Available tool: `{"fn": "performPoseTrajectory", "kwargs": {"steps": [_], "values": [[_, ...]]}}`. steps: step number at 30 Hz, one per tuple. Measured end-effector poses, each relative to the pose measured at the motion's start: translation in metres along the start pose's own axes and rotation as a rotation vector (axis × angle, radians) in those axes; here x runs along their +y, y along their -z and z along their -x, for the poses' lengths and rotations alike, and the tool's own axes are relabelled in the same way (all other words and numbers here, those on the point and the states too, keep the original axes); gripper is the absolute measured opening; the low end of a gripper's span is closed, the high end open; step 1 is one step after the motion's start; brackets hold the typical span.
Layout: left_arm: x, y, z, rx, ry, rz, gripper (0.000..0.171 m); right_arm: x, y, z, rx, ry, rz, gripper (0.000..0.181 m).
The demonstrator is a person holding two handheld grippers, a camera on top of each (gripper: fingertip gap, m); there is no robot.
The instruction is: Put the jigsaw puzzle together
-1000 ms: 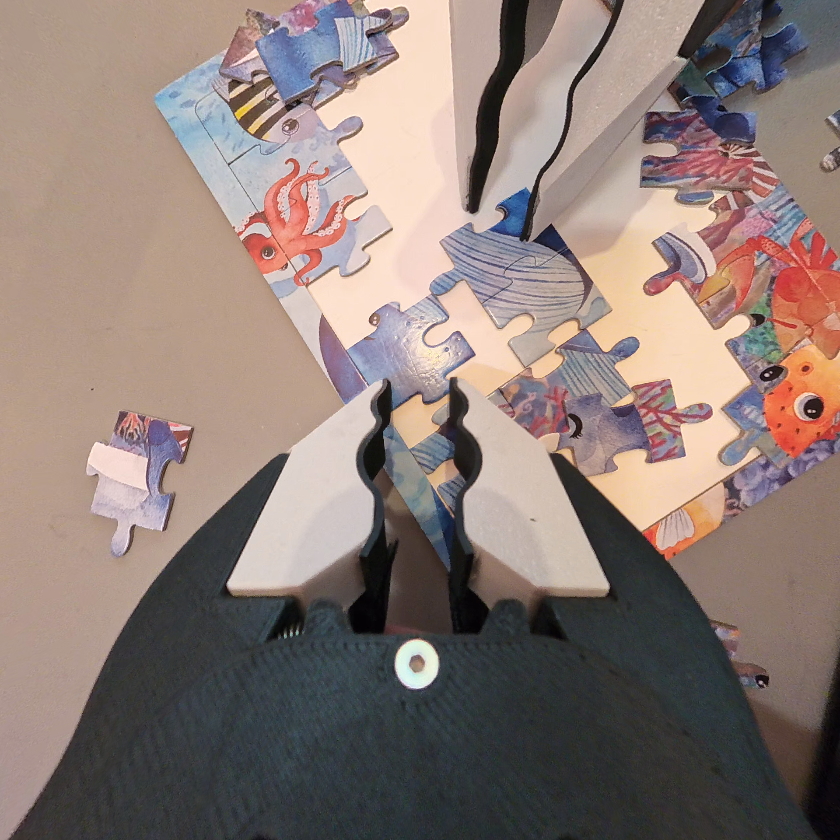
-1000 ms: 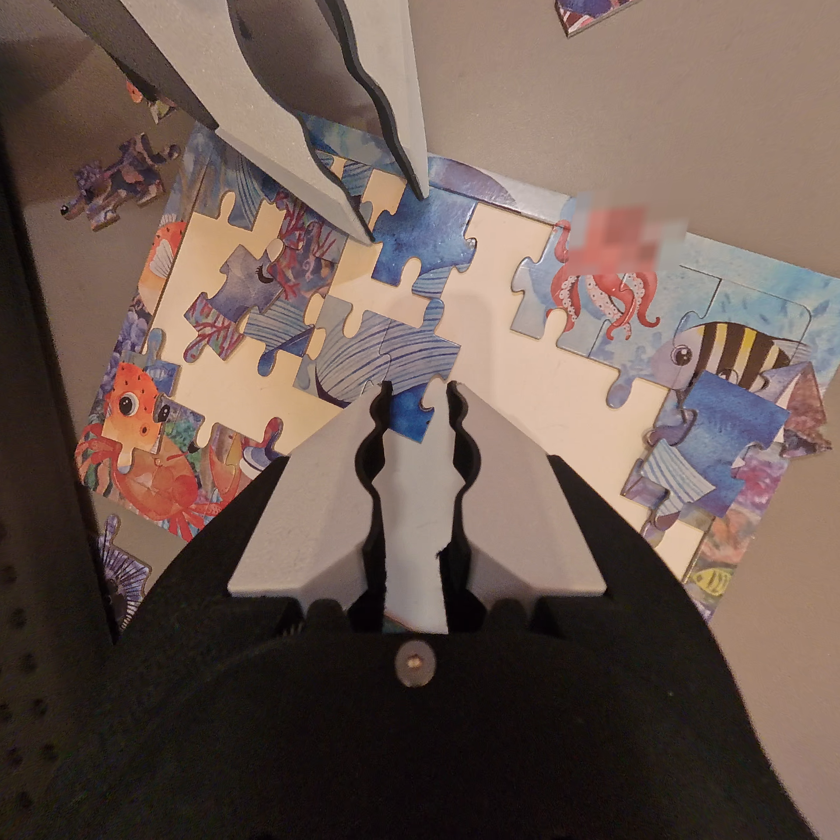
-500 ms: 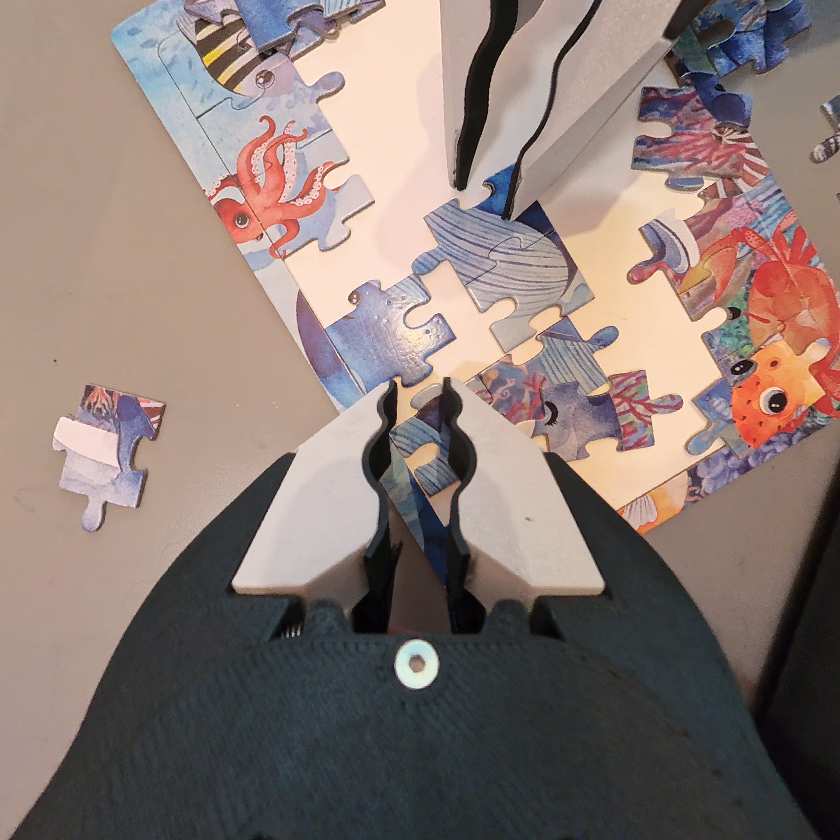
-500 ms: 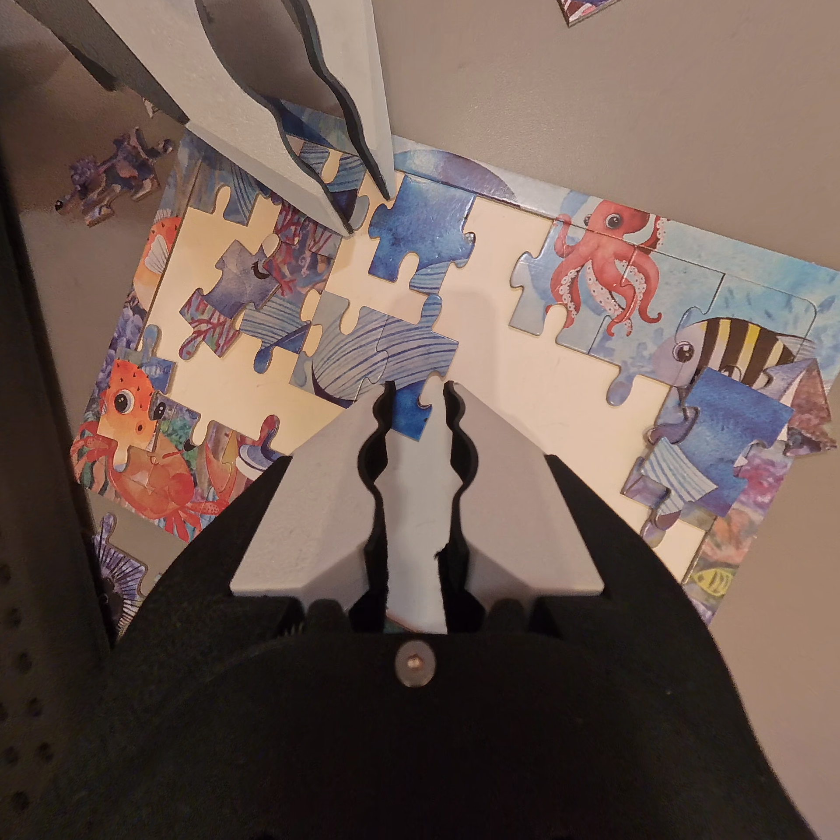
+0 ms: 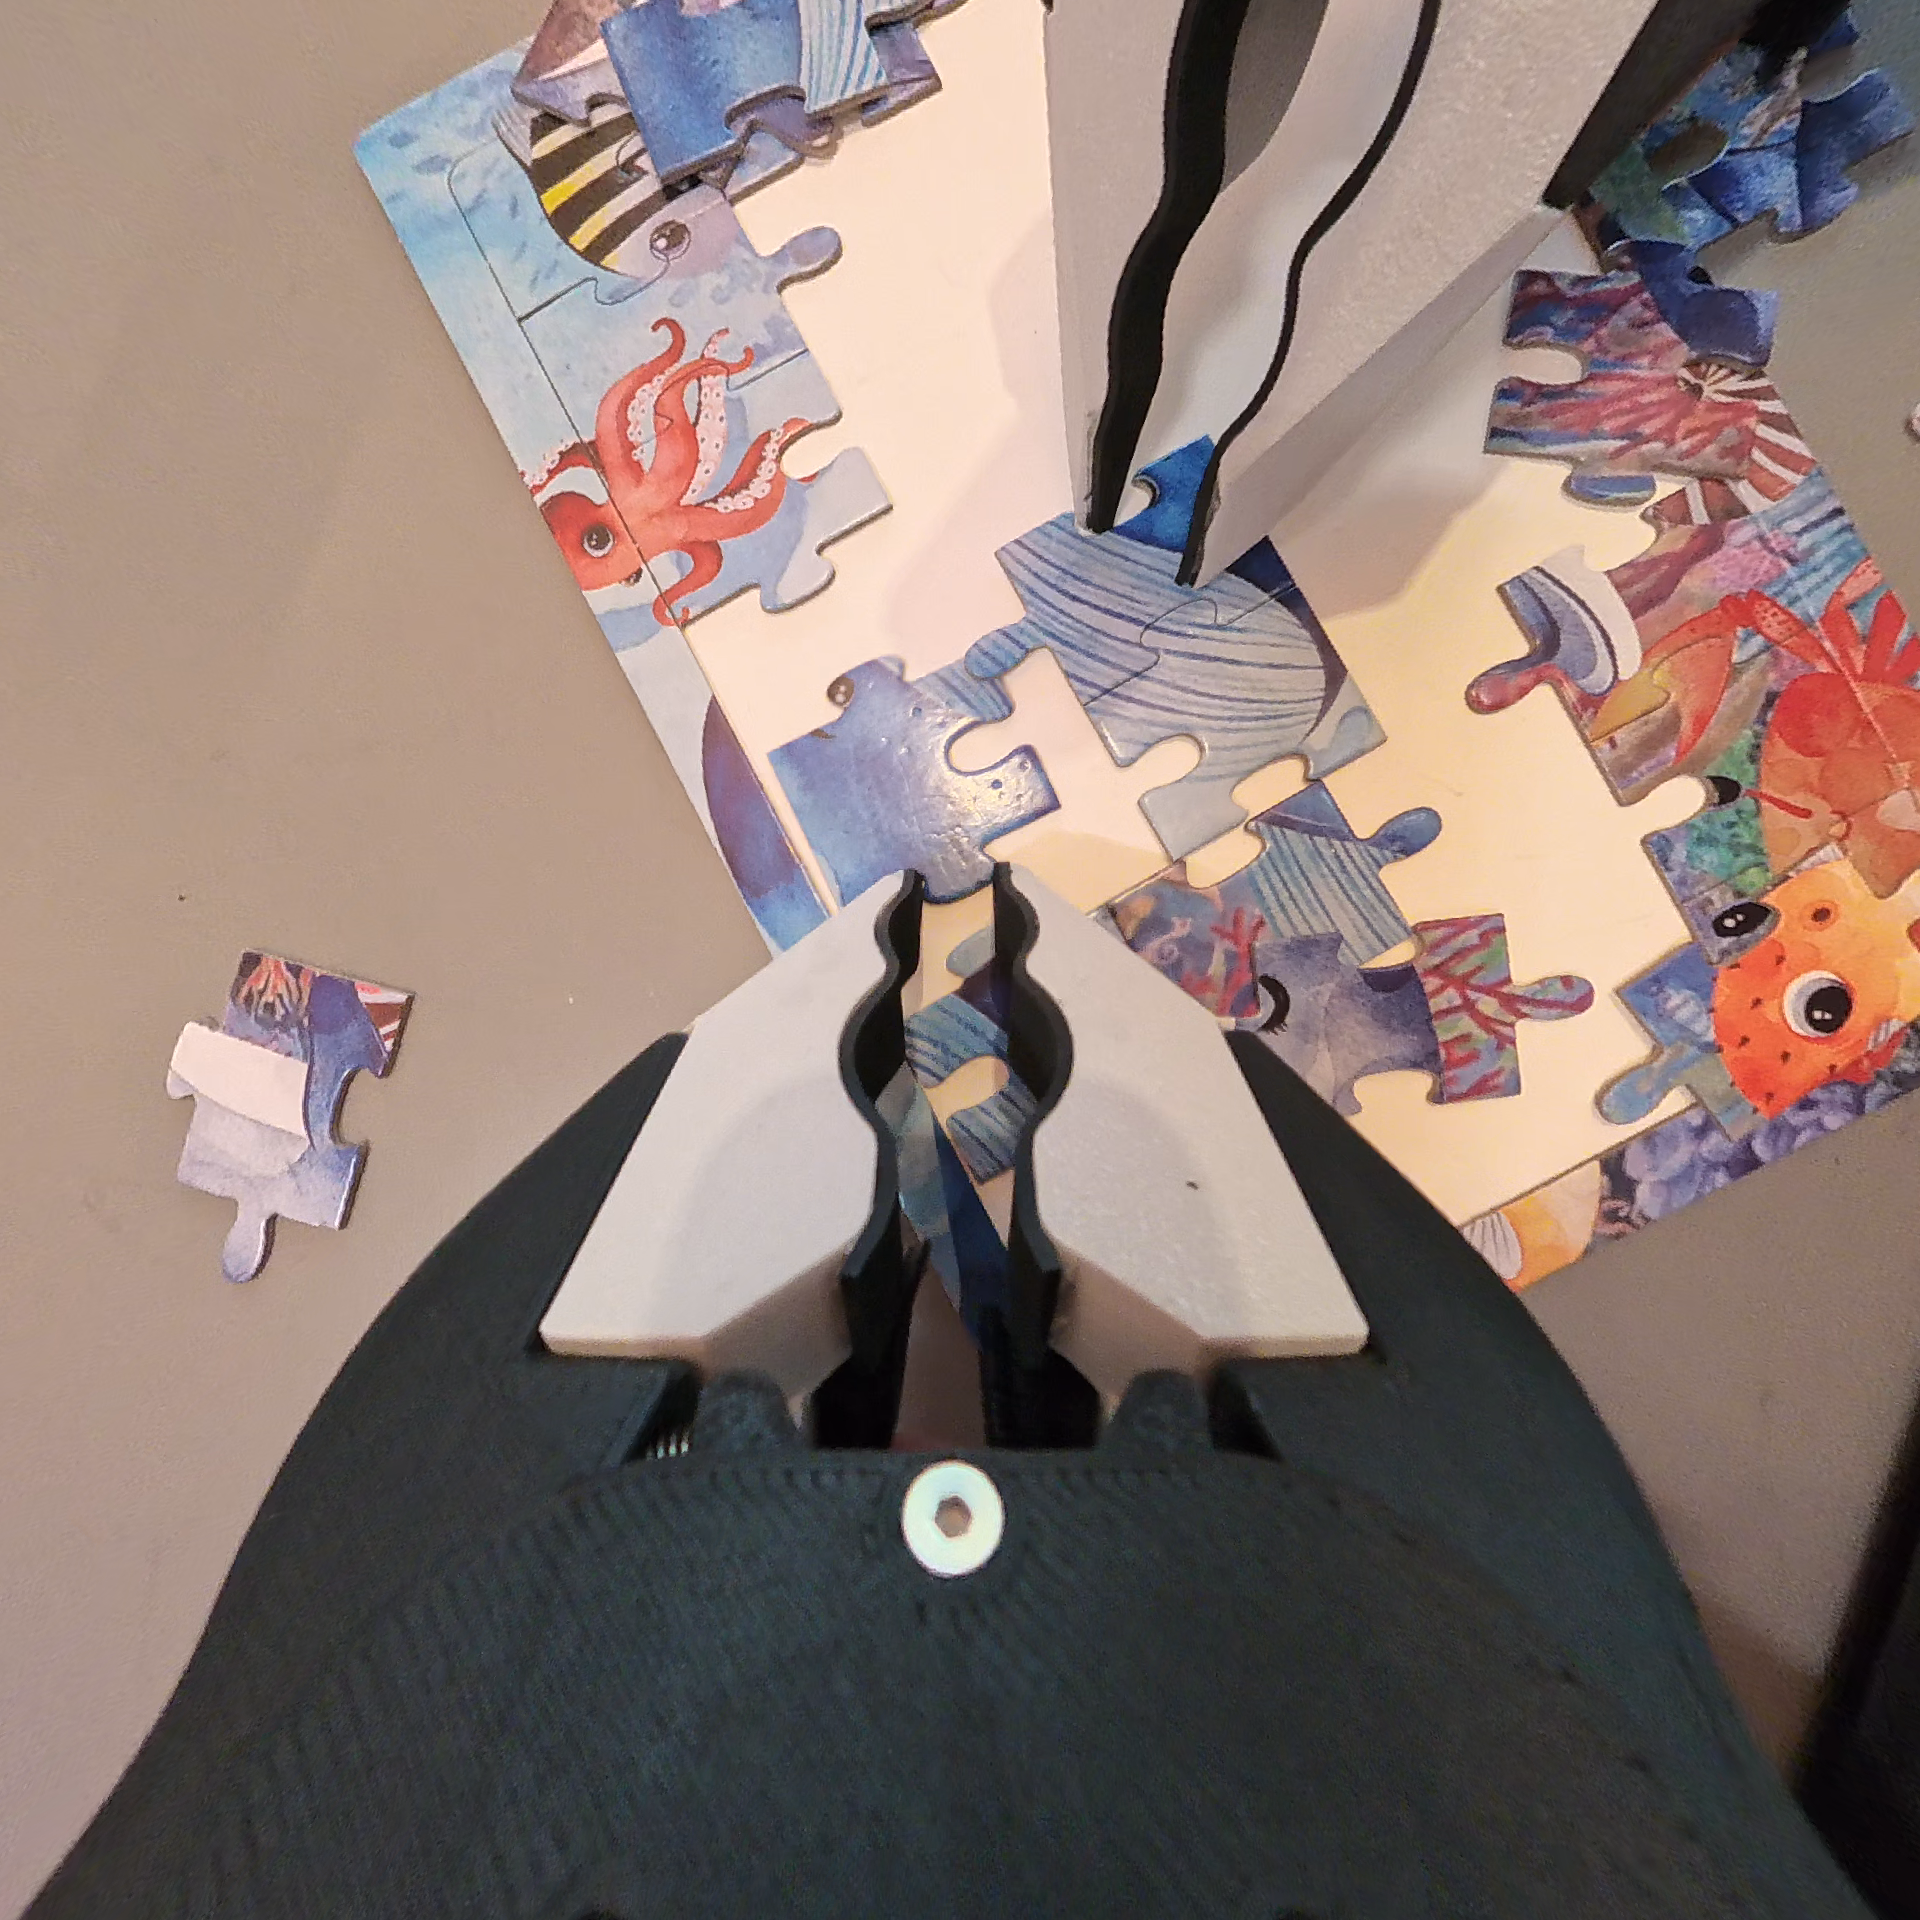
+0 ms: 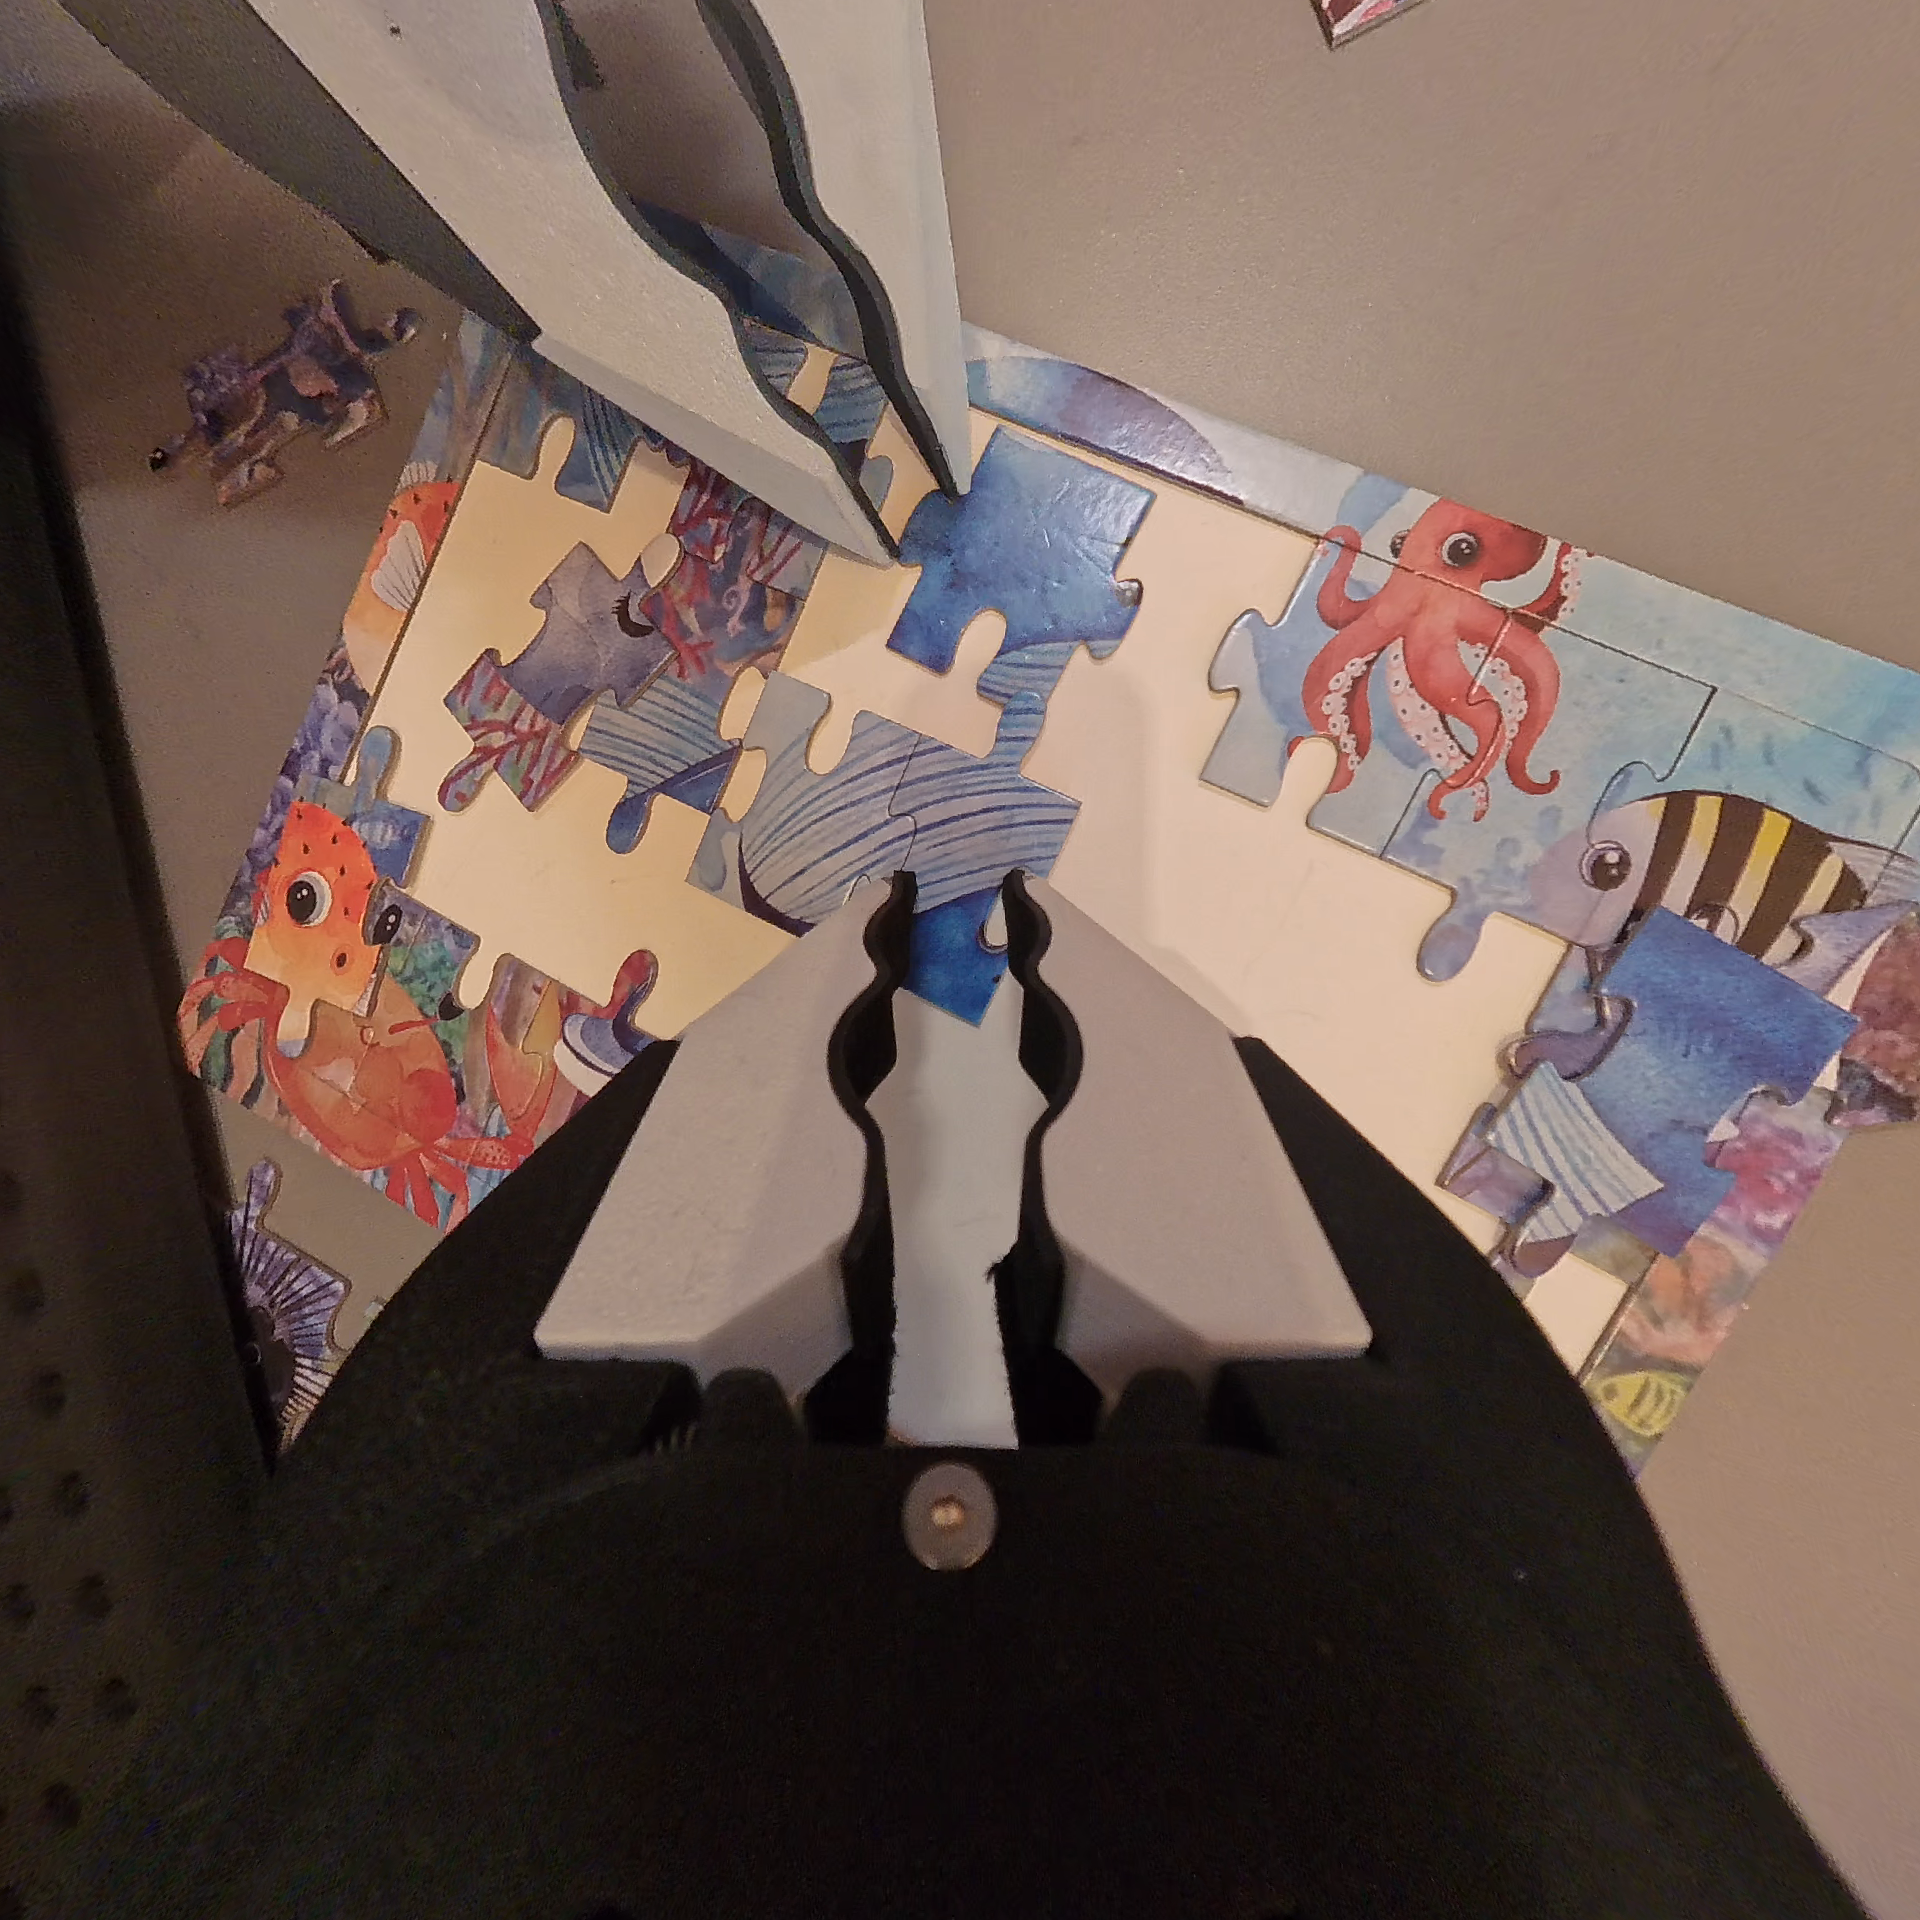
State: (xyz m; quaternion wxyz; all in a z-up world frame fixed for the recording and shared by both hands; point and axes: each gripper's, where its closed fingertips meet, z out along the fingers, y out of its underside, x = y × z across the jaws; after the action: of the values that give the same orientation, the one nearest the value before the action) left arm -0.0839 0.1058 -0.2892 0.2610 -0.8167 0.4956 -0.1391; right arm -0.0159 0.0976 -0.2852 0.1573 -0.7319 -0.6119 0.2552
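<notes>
The puzzle board (image 5: 935, 343) lies on a grey table with part of its cream middle bare. My left gripper (image 5: 956, 883) points down at the board's near edge. Its jaws are nearly together around the tab of a dark blue piece (image 5: 894, 790), which lies a small gap away from two joined striped whale pieces (image 5: 1174, 644). My right gripper (image 6: 958, 883) comes from the opposite side. It is narrowly open, with its tips on another dark blue piece (image 6: 951, 956) at its seam with the whale pieces (image 6: 894, 821). Each gripper shows in the other's view, the right one (image 5: 1148, 535) and the left one (image 6: 923, 516).
A loose piece with a white strip (image 5: 281, 1091) lies on the table to the left. Octopus pieces (image 5: 675, 488) and a stack of loose pieces (image 6: 1683, 1070) sit at one end of the board, crab and orange fish pieces (image 5: 1818, 727) at the other. Another loose piece (image 6: 281, 384) lies off the board. Tip to tip, the grippers are about 8 cm apart.
My left gripper's jaws have narrowed around the dark blue piece's tab. My right gripper's jaws have narrowed slightly. Both views shifted a little; the pieces have kept their places.
</notes>
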Motion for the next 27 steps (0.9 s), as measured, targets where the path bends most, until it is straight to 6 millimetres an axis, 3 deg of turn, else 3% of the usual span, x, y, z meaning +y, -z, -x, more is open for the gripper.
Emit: {"fn": "performPoseTrajectory", "kwargs": {"steps": [18, 23, 27], "values": [[-0.012, -0.008, 0.000, -0.012, -0.004, -0.035, 0.012, 0.000, 0.001, -0.001, 0.009, 0.008, -0.001, 0.015], [-0.012, -0.008, 0.000, -0.014, -0.003, -0.032, 0.012, -0.005, 0.003, -0.006, 0.038, 0.004, -0.031, 0.026], [-0.012, -0.008, 0.000, -0.017, 0.002, -0.028, 0.011, -0.002, 0.001, -0.005, 0.027, -0.009, -0.016, 0.025]]}}
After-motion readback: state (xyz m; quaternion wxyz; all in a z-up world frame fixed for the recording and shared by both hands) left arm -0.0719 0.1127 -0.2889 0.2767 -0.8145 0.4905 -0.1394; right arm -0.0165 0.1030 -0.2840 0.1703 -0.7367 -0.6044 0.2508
